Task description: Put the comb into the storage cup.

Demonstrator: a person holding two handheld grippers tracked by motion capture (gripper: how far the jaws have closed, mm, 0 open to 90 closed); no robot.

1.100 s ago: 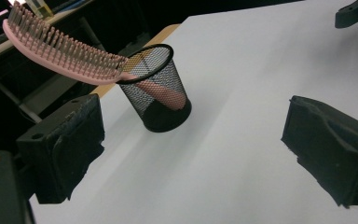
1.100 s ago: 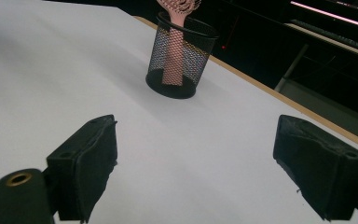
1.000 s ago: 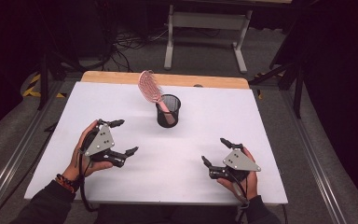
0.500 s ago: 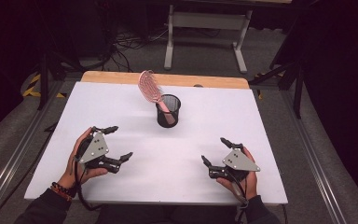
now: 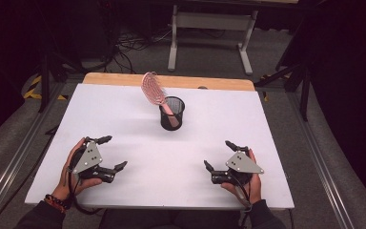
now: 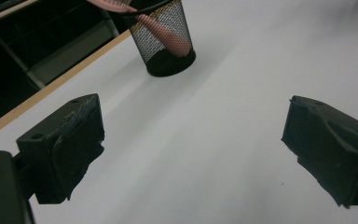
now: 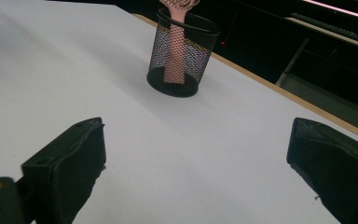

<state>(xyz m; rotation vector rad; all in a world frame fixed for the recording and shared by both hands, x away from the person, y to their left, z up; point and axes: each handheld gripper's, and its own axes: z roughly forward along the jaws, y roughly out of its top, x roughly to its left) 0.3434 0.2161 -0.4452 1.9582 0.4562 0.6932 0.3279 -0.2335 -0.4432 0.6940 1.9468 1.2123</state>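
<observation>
Left gripper (image 5: 110, 153): jaws spread wide, nothing between them, only bare white table (image 5: 124, 119) beneath. Held in the person's left hand (image 5: 71, 171) near the table's front left edge, well apart from the cup.

Right gripper (image 5: 219, 155): jaws have just been opening and stand wide apart, nothing between them, bare table surface below. Held in the person's right hand (image 5: 245, 183) near the front right edge, also well apart from the cup.

Mesh cup (image 5: 171, 113): black, round, upright, standing toward the far middle of the table, between the two grippers' lines of sight and beyond both. It appears ahead of the jaws in the left gripper view (image 6: 164, 39) and in the right gripper view (image 7: 179, 53).

Hairbrush (image 5: 153, 90): pink, handle down inside the cup, head leaning out over the rim to the left in the high view. The handle shows through the mesh.

Table: white top, with a wooden strip (image 5: 171, 81) along the far edge.
</observation>
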